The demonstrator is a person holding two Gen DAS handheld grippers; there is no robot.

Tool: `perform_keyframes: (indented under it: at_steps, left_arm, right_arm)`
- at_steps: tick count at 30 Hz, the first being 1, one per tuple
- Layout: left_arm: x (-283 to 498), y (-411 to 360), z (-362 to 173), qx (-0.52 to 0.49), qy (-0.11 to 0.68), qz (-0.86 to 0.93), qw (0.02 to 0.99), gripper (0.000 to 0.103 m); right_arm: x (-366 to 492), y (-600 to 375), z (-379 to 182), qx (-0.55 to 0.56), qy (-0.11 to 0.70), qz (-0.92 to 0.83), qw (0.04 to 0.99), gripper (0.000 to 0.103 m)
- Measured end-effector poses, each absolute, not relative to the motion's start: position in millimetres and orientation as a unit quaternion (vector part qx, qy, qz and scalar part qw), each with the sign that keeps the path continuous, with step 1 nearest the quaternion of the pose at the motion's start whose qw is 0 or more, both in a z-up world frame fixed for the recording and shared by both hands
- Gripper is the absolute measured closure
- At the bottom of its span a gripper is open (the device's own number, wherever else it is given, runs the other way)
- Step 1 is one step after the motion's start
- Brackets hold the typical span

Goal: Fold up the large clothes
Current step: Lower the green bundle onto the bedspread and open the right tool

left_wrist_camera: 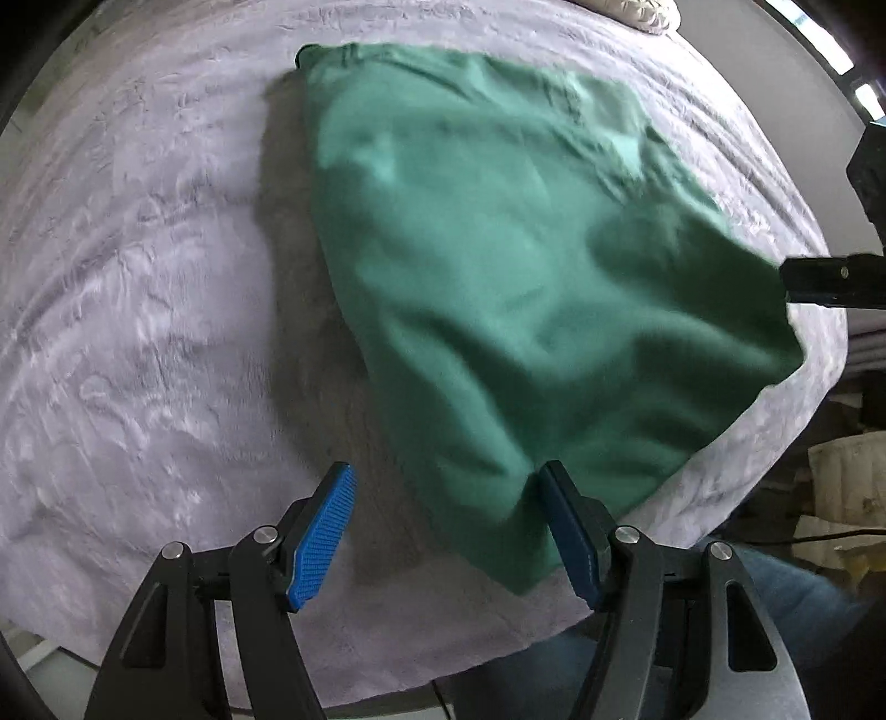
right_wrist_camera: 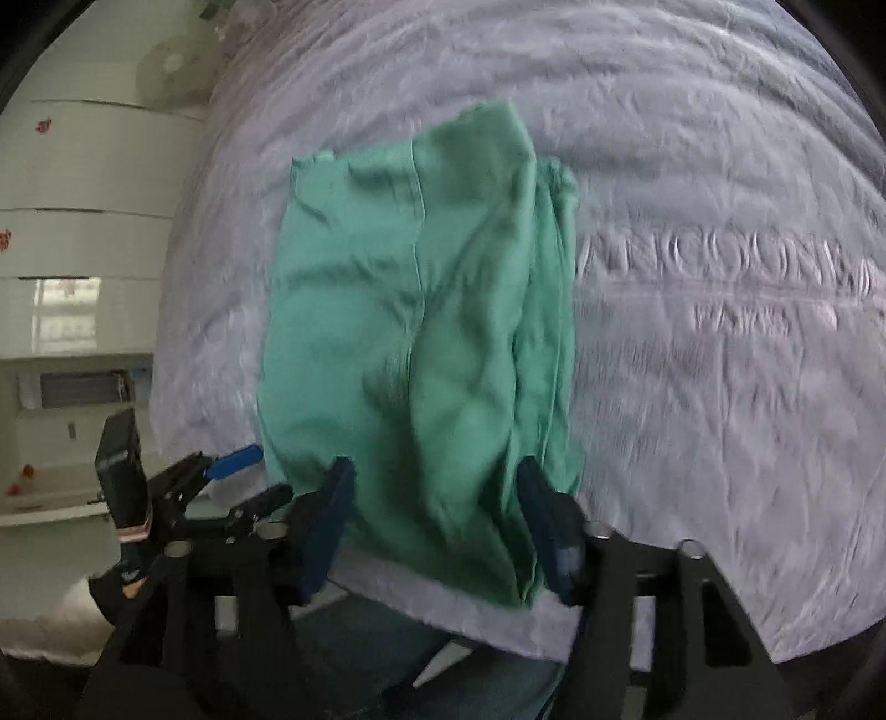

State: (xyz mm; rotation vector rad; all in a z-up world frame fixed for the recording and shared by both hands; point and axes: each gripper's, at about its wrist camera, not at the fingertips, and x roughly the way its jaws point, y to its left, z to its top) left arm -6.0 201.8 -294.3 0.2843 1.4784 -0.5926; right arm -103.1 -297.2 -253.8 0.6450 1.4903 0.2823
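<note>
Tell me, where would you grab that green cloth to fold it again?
Probably the near corner of the green garment, which lies close to the edge of the lilac blanket. It is folded and lies mostly flat, so come from above, beside the left gripper, and pinch the layered corner together.

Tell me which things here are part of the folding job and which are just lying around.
Part of the job:
green garment
left gripper
right gripper
pale blanket it lies on

Just lying about:
pillow at the far edge
white cabinets
clutter on the floor
</note>
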Motion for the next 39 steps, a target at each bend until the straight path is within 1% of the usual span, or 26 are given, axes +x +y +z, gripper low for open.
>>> perform_keyframes:
  at_steps: [1, 2, 3, 5, 7, 9, 12, 15, 20, 21, 25, 27, 31, 34, 35, 37, 39]
  left_arm:
    - [-9, 205, -297, 0.132, 0.658, -0.265, 0.692, 0.029]
    - [-11, 208, -301, 0.134, 0.657, -0.261, 0.695, 0.025]
    - [-11, 211, -303, 0.129, 0.658, -0.258, 0.696, 0.023]
    - [-10, 217, -305, 0.107, 0.667, -0.257, 0.691, 0.023]
    - [-10, 221, -306, 0.097, 0.673, -0.257, 0.687, 0.023]
    - [-12, 221, -305, 0.105, 0.669, -0.258, 0.689, 0.023]
    - [-16, 219, -304, 0.108, 0.669, -0.255, 0.690, 0.023]
    - [-15, 218, -304, 0.107, 0.671, -0.250, 0.690, 0.023]
    - [-12, 216, -305, 0.106, 0.672, -0.249, 0.689, 0.023]
    - [-12, 217, -304, 0.106, 0.672, -0.249, 0.689, 0.023]
    - [-12, 217, -304, 0.108, 0.672, -0.250, 0.689, 0.023]
    - [-11, 217, -304, 0.107, 0.674, -0.250, 0.687, 0.023]
    - [-10, 215, -302, 0.110, 0.676, -0.249, 0.685, 0.023]
    - [-7, 215, -295, 0.116, 0.675, -0.247, 0.685, 0.023]
    - [-6, 214, -291, 0.118, 0.674, -0.243, 0.688, 0.023]
    - [-2, 214, -281, 0.125, 0.663, -0.232, 0.701, 0.023]
    - [4, 213, -270, 0.129, 0.652, -0.222, 0.713, 0.023]
  right_arm:
    - [-107, -296, -257, 0.289, 0.669, 0.124, 0.674, 0.066]
    - [-112, -295, -262, 0.288, 0.678, 0.117, 0.666, 0.079]
    - [-117, -295, -271, 0.288, 0.688, 0.103, 0.659, 0.082]
    - [-125, -299, -284, 0.292, 0.694, 0.089, 0.652, 0.087]
    - [-133, -305, -303, 0.313, 0.699, 0.077, 0.639, 0.087]
    - [-147, -316, -317, 0.339, 0.697, 0.069, 0.628, 0.092]
    - [-153, -323, -336, 0.373, 0.691, 0.063, 0.616, 0.092]
    - [-154, -339, -336, 0.404, 0.685, 0.057, 0.603, 0.092]
    - [-157, -344, -298, 0.357, 0.685, 0.059, 0.632, 0.091]
    - [-157, -344, -292, 0.354, 0.682, 0.058, 0.638, 0.088]
    - [-154, -345, -263, 0.359, 0.649, 0.072, 0.667, 0.088]
    - [-147, -337, -258, 0.354, 0.639, 0.088, 0.677, 0.088]
    - [-137, -325, -269, 0.321, 0.657, 0.082, 0.677, 0.088]
    - [-141, -326, -291, 0.317, 0.682, 0.032, 0.658, 0.088]
    - [-144, -333, -297, 0.332, 0.686, 0.019, 0.647, 0.088]
    - [-148, -340, -292, 0.354, 0.677, 0.018, 0.646, 0.087]
    - [-144, -341, -277, 0.329, 0.673, 0.018, 0.662, 0.087]
